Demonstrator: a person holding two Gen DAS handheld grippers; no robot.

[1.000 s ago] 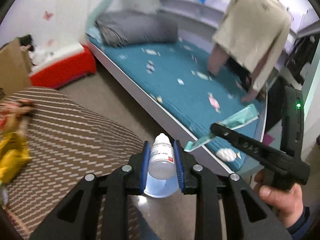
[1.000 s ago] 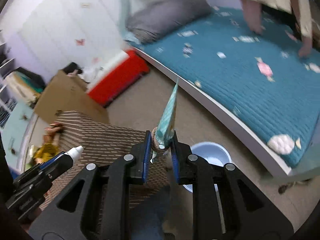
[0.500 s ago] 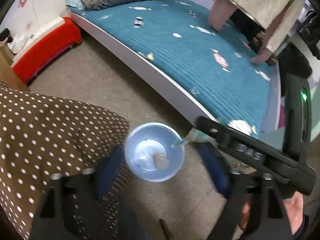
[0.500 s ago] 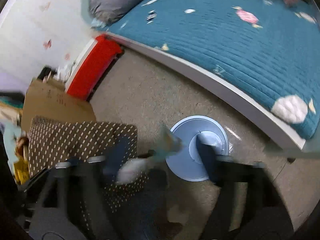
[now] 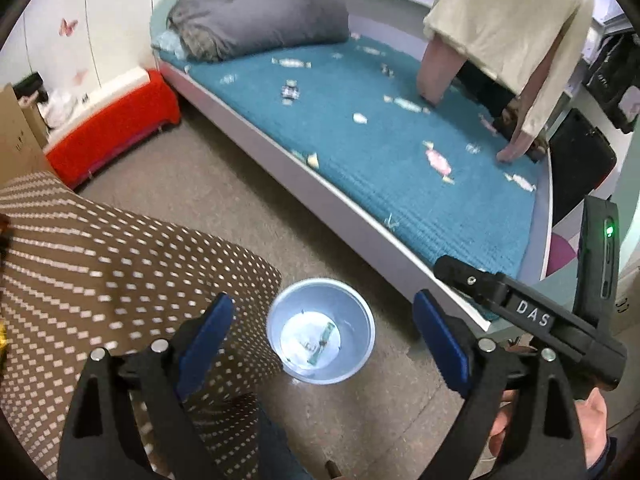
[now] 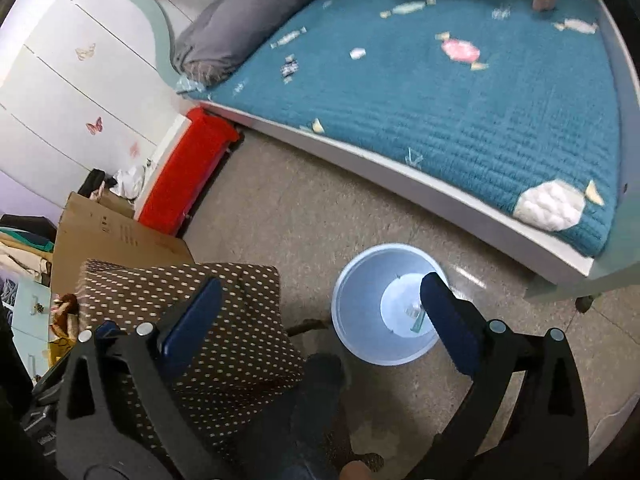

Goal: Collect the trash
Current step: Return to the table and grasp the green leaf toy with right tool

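1. The left gripper [image 5: 322, 332] was opening, its blue pads wide apart with nothing between them; it hung above the pale blue bin [image 5: 276, 320].
2. The right gripper [image 6: 320, 308] was likewise opening and held nothing; its right pad overlapped the bin [image 6: 356, 280] in that view.
3. The bin stood on the floor between the dotted brown cushion [image 5: 120, 264] and the bed [image 5: 400, 160].
4. The left wrist view showed a teal wrapper [image 5: 322, 342] lying on the bin's bottom; the right wrist view showed it only partly, behind a pad.
5. Only the left view showed the person's right hand [image 5: 588, 432] and a second person [image 5: 504, 28] leaning on the bed.
6. Only the right view showed the cardboard box [image 6: 116, 236].
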